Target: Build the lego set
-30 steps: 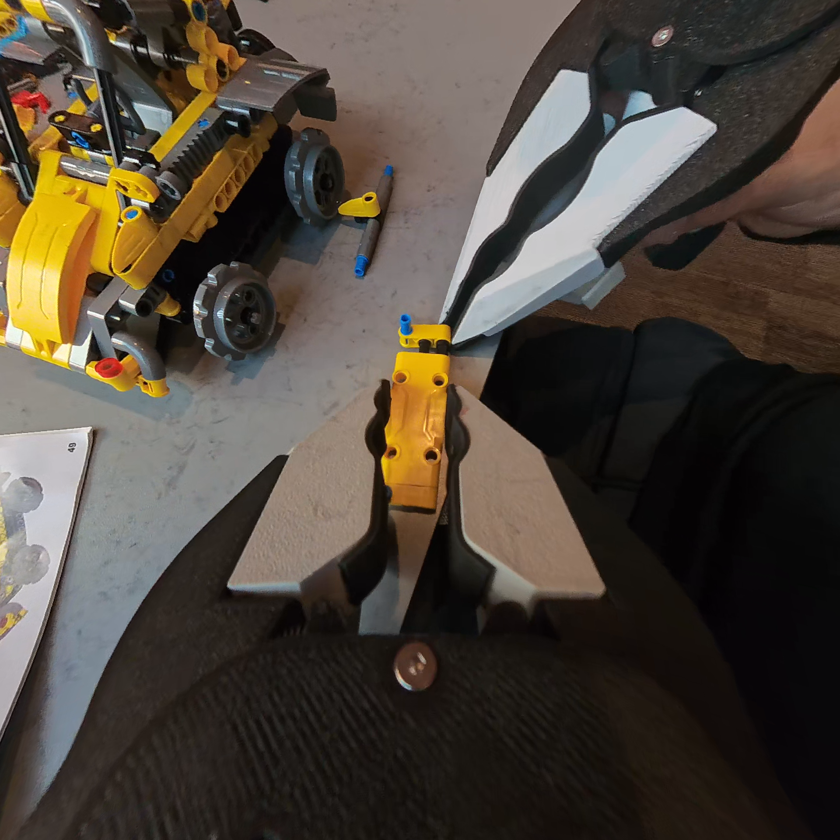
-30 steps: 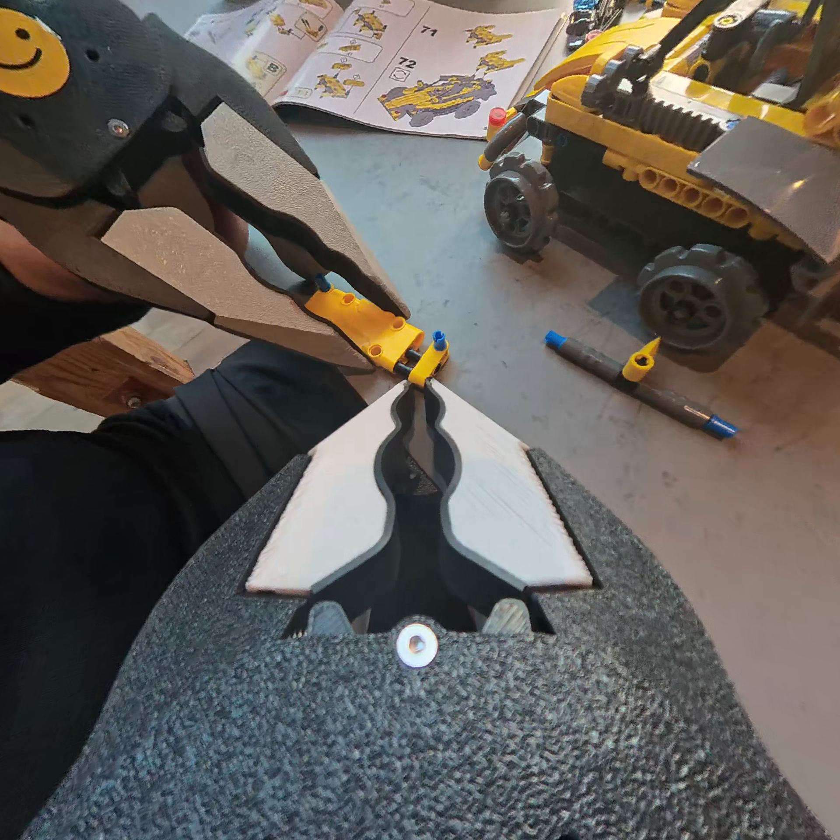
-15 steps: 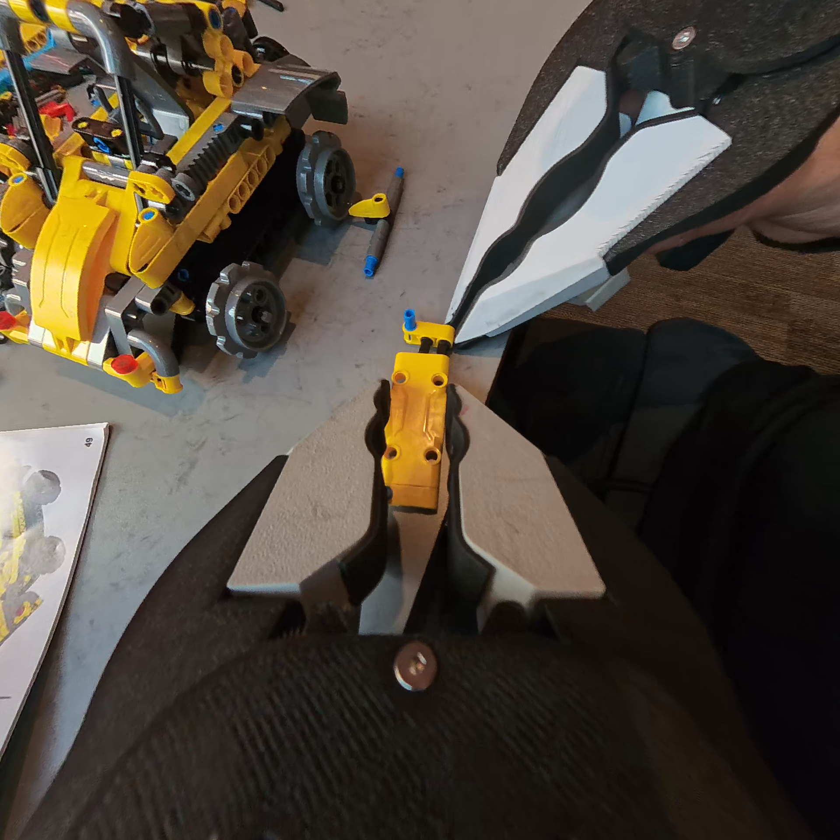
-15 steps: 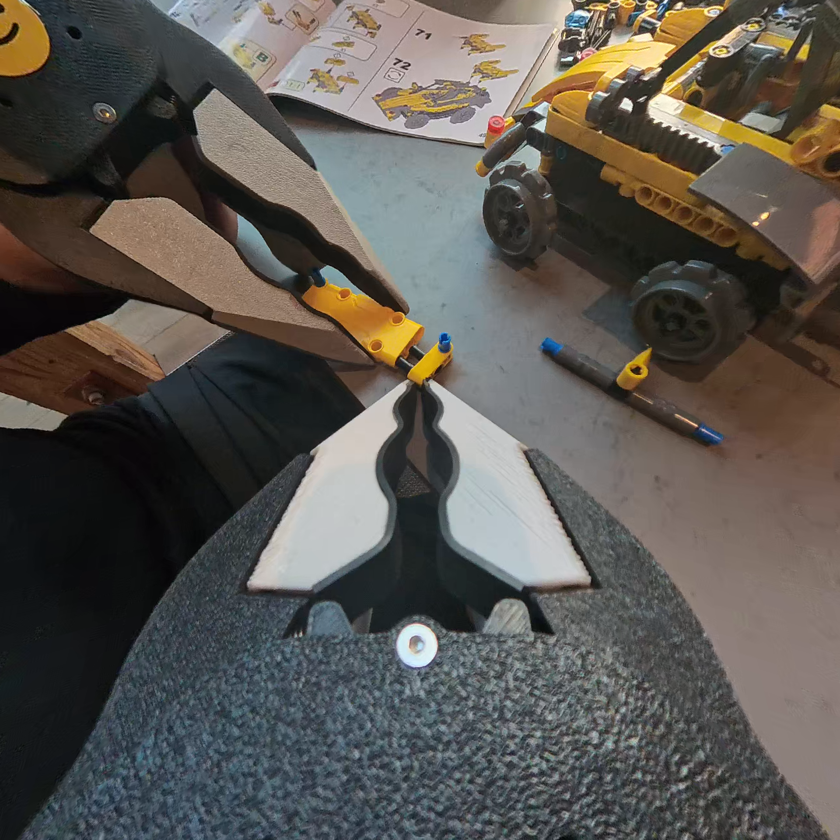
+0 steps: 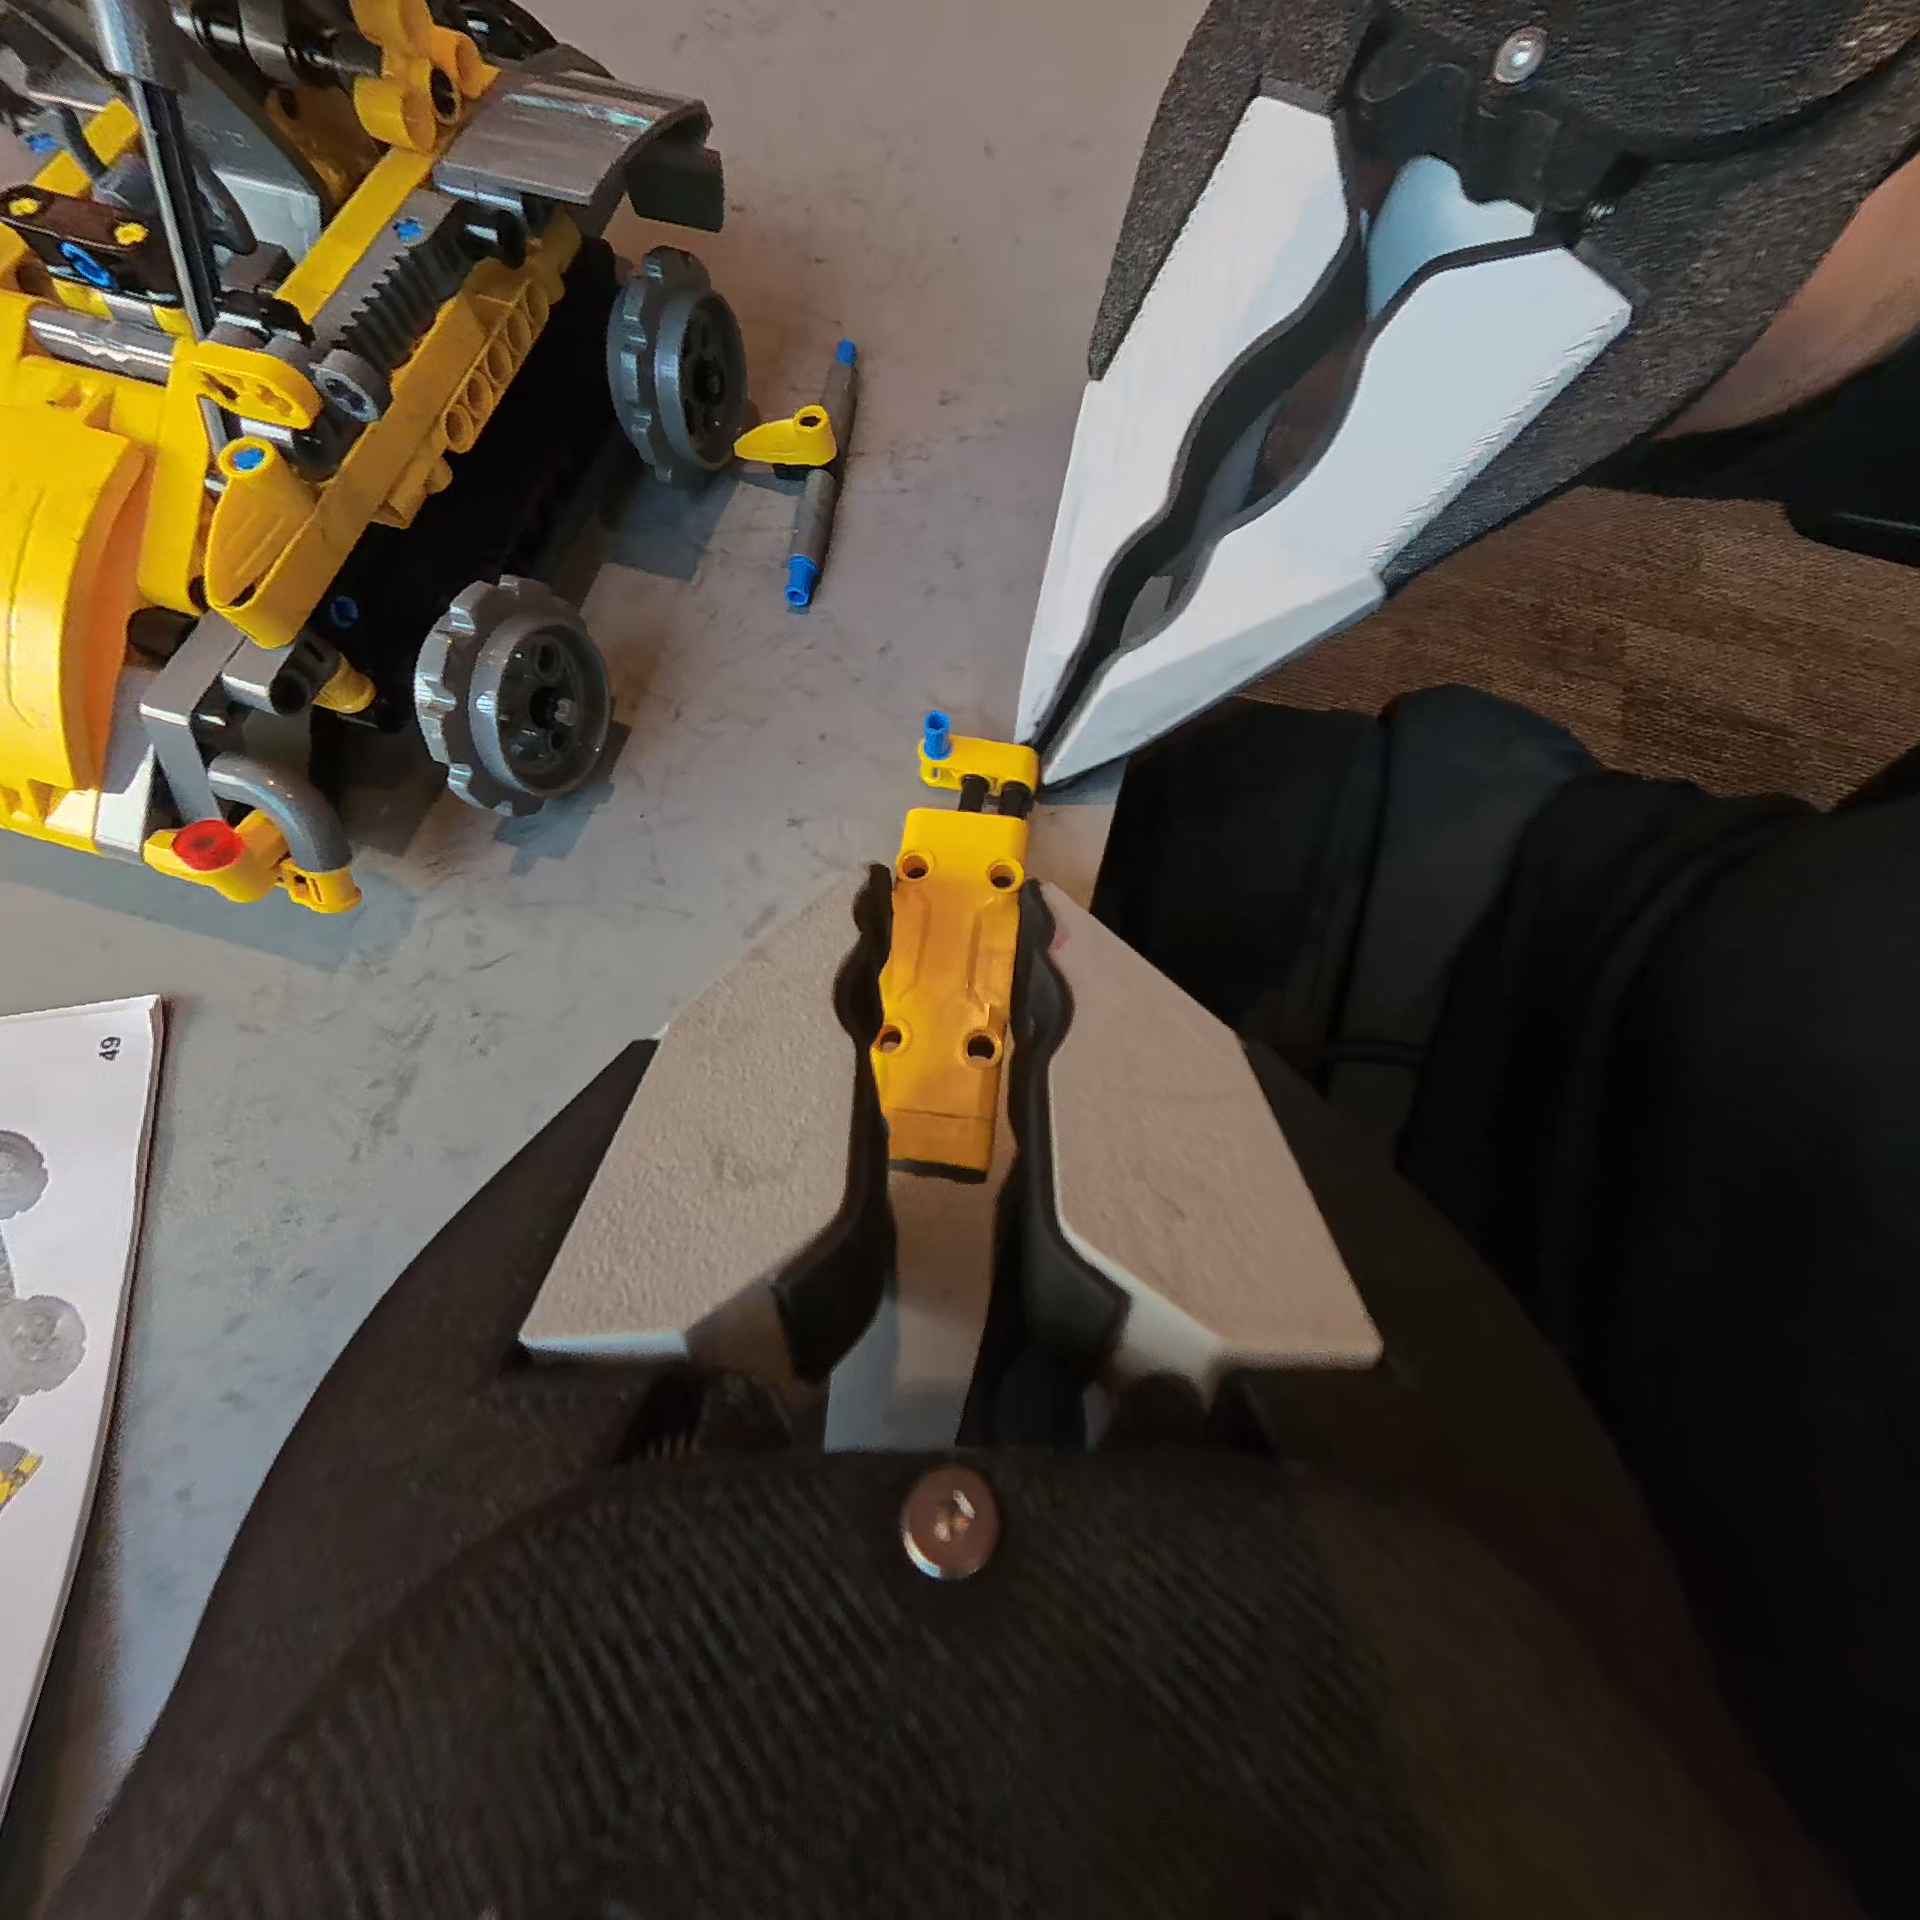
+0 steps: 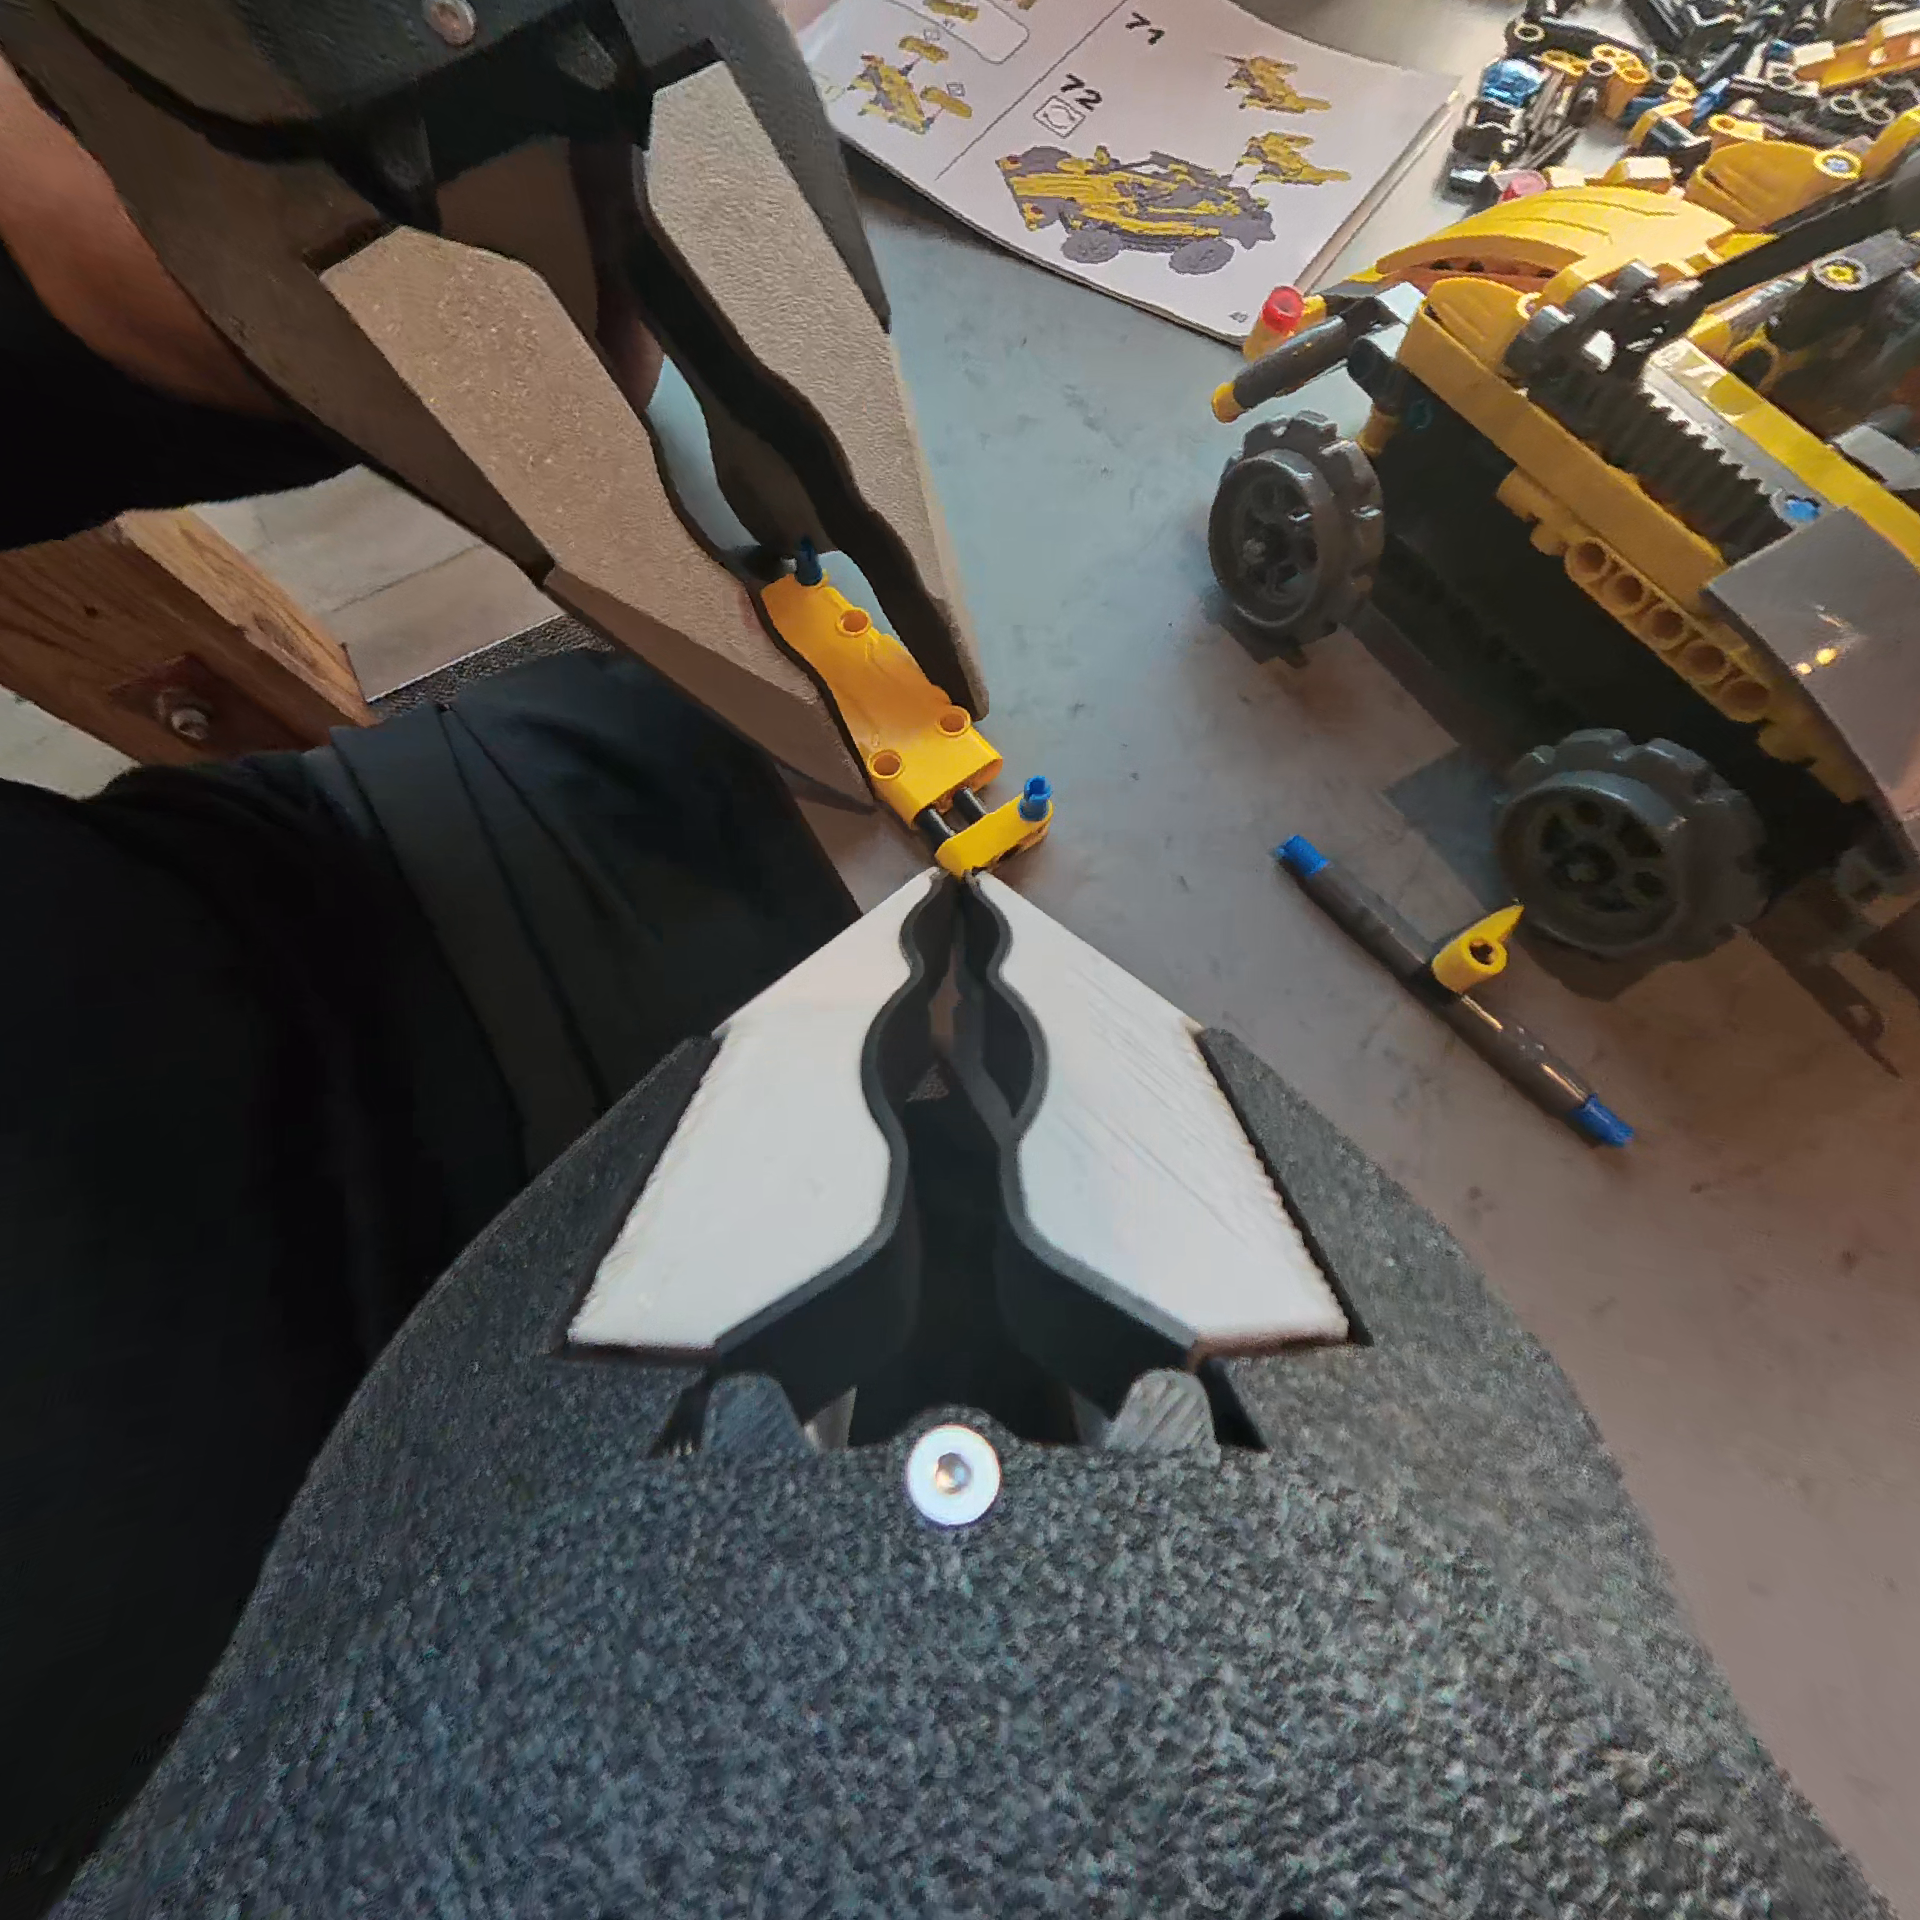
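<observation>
Left tool (image 5: 948, 894) clamped on yellow panel (image 5: 945, 997); right tool (image 6: 958, 881) seemingly pinching its small beam (image 6: 992, 831); parts pile (image 6: 1621, 94) only rightward.

The left gripper (image 5: 951, 914) is clamping a yellow plastic panel piece (image 5: 948, 997) between its fingers, over the near edge of the grey table (image 5: 935, 208). A small yellow connector with a blue pin (image 5: 971, 758) is sitting on two black pins at the panel's far end. The right gripper (image 6: 951, 883) is pressing its closed tips against that connector from the right. A yellow and grey toy vehicle (image 5: 312, 416) is standing far left, a grey axle rod with blue ends (image 5: 821, 468) is lying just right of its wheels, and a white instruction booklet (image 5: 62, 1247) is lying near left.
</observation>
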{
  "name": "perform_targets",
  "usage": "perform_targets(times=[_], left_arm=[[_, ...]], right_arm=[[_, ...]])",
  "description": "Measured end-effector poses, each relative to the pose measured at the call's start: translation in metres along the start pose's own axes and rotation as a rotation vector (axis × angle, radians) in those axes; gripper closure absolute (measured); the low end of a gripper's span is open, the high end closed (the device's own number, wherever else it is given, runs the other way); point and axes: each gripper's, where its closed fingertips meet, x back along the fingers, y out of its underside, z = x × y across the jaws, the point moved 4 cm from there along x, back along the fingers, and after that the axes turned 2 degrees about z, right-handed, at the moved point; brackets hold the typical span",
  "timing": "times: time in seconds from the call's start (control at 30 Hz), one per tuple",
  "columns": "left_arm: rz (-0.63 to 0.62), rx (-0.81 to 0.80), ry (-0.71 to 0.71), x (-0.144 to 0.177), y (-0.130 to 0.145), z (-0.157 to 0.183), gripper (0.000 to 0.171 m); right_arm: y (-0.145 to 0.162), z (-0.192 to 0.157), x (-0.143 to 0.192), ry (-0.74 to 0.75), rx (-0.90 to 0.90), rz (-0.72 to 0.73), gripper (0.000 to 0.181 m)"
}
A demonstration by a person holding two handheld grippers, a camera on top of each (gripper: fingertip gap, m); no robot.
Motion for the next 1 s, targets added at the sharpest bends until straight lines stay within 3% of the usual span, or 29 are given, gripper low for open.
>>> perform_targets(times=[0.53,0.8,0.9,1.0], left_arm=[[-0.069,-0.031,0.099,0.002,-0.002,-0.003,0.15],[-0.085,-0.089,0.061,0.004,0.0,-0.007,0.15],[-0.082,-0.125,0.12,0.011,0.001,0.0,0.15],[0.008,-0.137,0.2,0.019,-0.01,0.01,0.15]], right_arm=[[-0.001,0.002,0.0,-0.018,0.103,-0.016,0.177],[0.0,0.007,0.006,-0.029,0.079,0.006,0.16],[-0.007,0.0,0.014,-0.017,0.178,0.066,0.157],[-0.015,-0.013,0.018,0.022,0.336,0.076,0.153]])
